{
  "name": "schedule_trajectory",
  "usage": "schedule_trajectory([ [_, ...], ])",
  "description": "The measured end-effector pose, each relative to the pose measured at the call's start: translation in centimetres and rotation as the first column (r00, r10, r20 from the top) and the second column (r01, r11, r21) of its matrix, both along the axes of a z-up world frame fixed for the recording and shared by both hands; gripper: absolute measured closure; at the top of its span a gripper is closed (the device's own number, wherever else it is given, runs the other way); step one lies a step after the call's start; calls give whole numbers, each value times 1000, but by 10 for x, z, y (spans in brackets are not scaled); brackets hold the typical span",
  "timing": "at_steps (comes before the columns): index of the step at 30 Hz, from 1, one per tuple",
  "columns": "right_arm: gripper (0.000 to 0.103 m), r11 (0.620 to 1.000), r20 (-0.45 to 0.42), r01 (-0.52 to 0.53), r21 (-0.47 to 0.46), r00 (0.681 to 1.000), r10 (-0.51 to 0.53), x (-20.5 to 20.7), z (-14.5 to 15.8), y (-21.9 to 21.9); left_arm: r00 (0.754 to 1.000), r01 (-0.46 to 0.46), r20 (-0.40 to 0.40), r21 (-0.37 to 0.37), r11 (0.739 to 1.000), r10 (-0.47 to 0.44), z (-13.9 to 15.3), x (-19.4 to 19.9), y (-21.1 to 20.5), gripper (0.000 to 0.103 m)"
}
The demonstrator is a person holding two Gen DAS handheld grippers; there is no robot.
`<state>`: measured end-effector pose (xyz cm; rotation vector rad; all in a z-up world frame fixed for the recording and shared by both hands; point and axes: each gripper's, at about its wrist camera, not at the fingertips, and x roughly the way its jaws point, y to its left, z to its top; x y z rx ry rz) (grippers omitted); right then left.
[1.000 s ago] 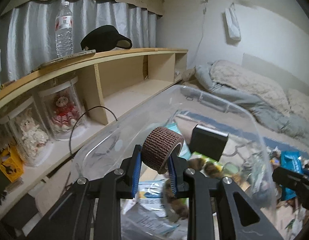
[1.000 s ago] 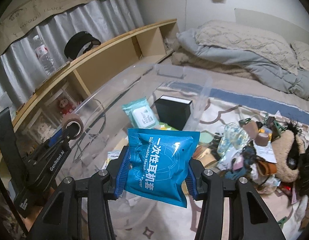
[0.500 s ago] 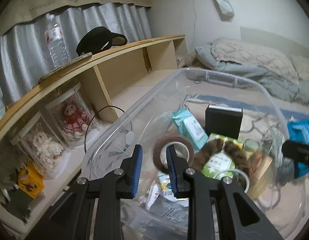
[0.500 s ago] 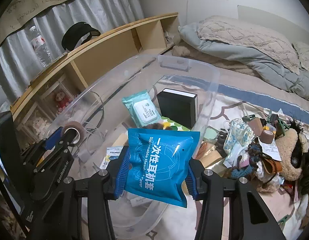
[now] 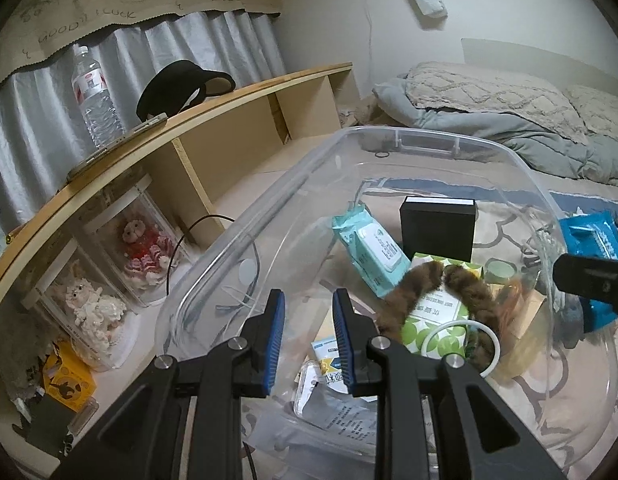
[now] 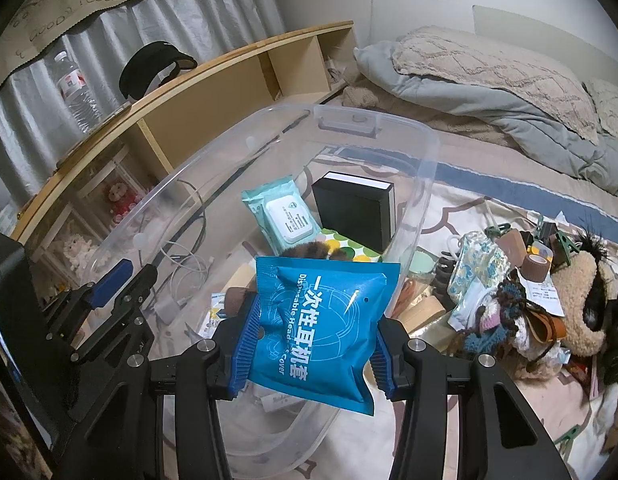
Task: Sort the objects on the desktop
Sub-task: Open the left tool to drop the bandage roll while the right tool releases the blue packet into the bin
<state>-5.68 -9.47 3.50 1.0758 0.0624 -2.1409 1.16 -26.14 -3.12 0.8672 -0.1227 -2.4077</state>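
Clear bin (image 6: 421, 184) under both my grippers, blue packet in my right one.

The clear bin is my landmark; a black box (image 6: 355, 216), a teal wipes pack (image 6: 283, 214) and a green dotted tissue pack (image 5: 435, 312) lie inside it. My right gripper (image 6: 313, 336) has its jaws clamped on the blue packet (image 6: 321, 328), held above the bin's near rim. My left gripper (image 5: 307, 334) hangs over the bin's interior, jaws parted by a narrow gap and holding nothing. A clutter pile (image 6: 509, 292) lies just outside the bin's right wall.
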Motion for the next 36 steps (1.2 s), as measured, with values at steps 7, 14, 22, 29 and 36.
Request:
schedule_trajectory([
  [7, 53, 1000, 19, -6, -16, 1000, 7, 0, 0, -3, 995, -39, -84, 50, 998, 44, 12, 12, -11, 78],
  [14, 53, 999, 15, -45, 1, 999, 45, 5, 1, -20, 972, -106, -197, 118, 987, 128, 29, 33, -30, 78],
  [22, 53, 996, 29, -87, 14, 996, 86, 7, 2, -46, 939, -170, -268, 176, 970, 214, 38, 53, -47, 78],
  [29, 40, 992, 25, -124, 27, 992, 123, 13, -4, -62, 939, -170, -268, 183, 968, 216, 36, 54, -48, 78],
  [36, 22, 994, -16, -108, 31, 994, 108, 16, -5, -57, 944, -157, -263, 179, 971, 201, 35, 50, -48, 67],
])
